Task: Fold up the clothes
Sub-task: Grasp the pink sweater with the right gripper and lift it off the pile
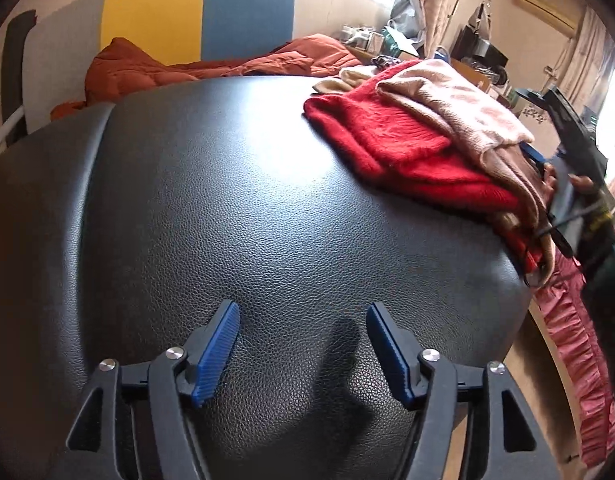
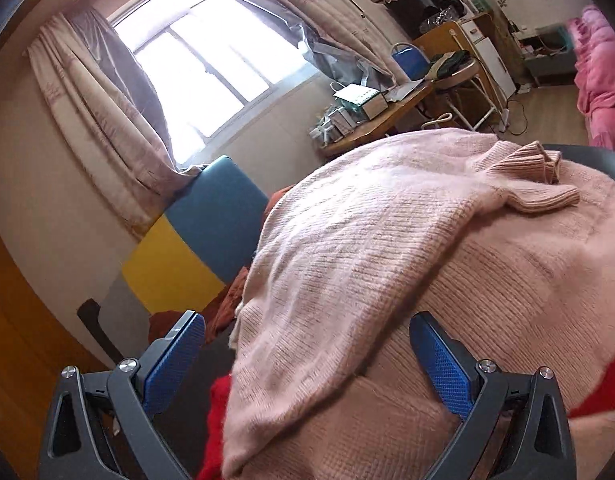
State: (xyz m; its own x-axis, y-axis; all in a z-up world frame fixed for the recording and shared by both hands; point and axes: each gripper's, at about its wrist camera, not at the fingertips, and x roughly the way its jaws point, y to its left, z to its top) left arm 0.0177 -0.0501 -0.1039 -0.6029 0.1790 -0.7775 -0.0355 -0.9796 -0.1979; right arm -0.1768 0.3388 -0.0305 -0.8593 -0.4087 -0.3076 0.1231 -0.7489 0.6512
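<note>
So: left gripper (image 1: 302, 346) hangs released, jaws spread wide over bare black leather surface (image 1: 235, 208), nothing between the blue pads (image 1: 217, 354). Right gripper (image 2: 307, 364) also released, jaws wide; pink sweater (image 2: 387, 264) lies between them but the pads aren't pressing it.

Left wrist view only: the whole pile sits at 2 o'clock on the leather, red sweater (image 1: 399, 148) underneath, pink one on top, overhanging the right edge. At 3 o'clock a hand (image 1: 583, 184) holds the right gripper's body against the pile. Orange quilt (image 1: 211, 62) bunched past the far edge at 12. Pink ruffled fabric (image 1: 575, 352) hangs off the edge at 4.

Right wrist view only: ribbed cuff (image 2: 531, 184) folded onto the pink knit at 2 o'clock, red showing at 7 and at 4. Window (image 2: 203, 60) and curtains at 11, cluttered desk (image 2: 371, 124) at 1.

Room: leather from 9 to 12 and centre is open in the left view. Seam in the leather runs at 10. Right edge is crowded.
</note>
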